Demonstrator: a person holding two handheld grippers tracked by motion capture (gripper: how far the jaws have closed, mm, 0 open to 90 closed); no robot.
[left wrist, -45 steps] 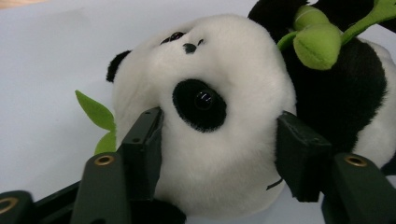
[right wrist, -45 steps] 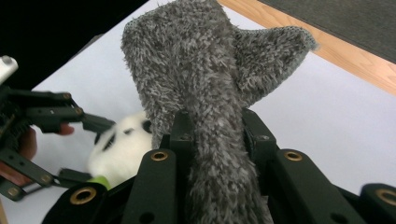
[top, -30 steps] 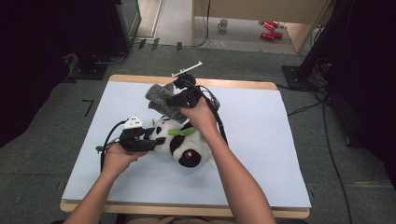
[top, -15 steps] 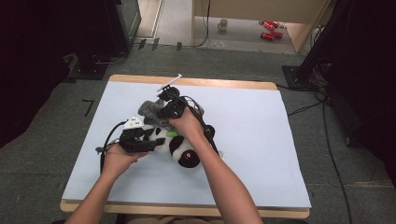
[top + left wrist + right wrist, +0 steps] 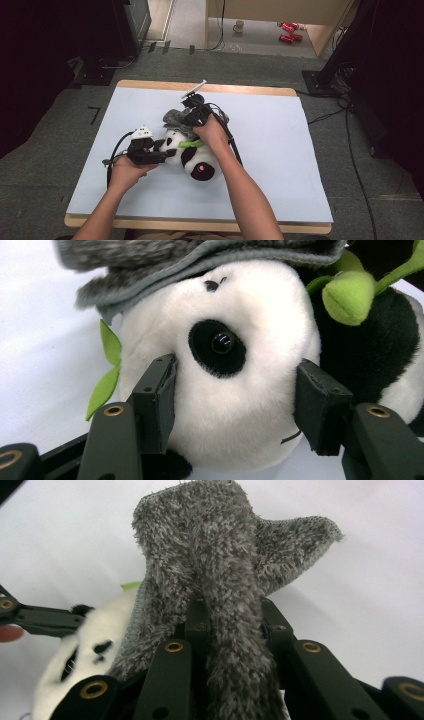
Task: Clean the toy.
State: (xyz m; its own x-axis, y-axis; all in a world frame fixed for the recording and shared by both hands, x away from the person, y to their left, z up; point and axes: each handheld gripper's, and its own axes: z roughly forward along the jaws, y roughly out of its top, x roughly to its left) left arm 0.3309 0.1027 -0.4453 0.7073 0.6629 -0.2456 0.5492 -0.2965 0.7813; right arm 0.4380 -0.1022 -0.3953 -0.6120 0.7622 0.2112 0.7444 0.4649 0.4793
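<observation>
Wide table [image 5: 280, 150] covered with a smooth pale blue-white sheet, wooden edge visible at the far and near sides. Compared with half a second ago, right hand [image 5: 212, 131] drawn back a little to the right and farther away, so more of the panda's white face now uncovered; one second ago this hand higher and farther still.

Plush panda [image 5: 192, 155] lying near the middle of the table, soft short pile, round white head, black body, black oval patch around a shiny eye, green felt leaves at the neck. Reddish spot on its near black end, cannot tell what.

Grey fuzzy cloth [image 5: 225, 575], long shaggy fibres outside and a knitted mesh edge, hollow like a small hat or mitten, resting over the top of the panda's head [image 5: 225, 385].

Left gripper [image 5: 235, 410] with jaws set apart on both sides of the white head, pads pressing lightly into the plush, holding it.

Right gripper [image 5: 227, 625] closed tight on a fold of the grey cloth.
</observation>
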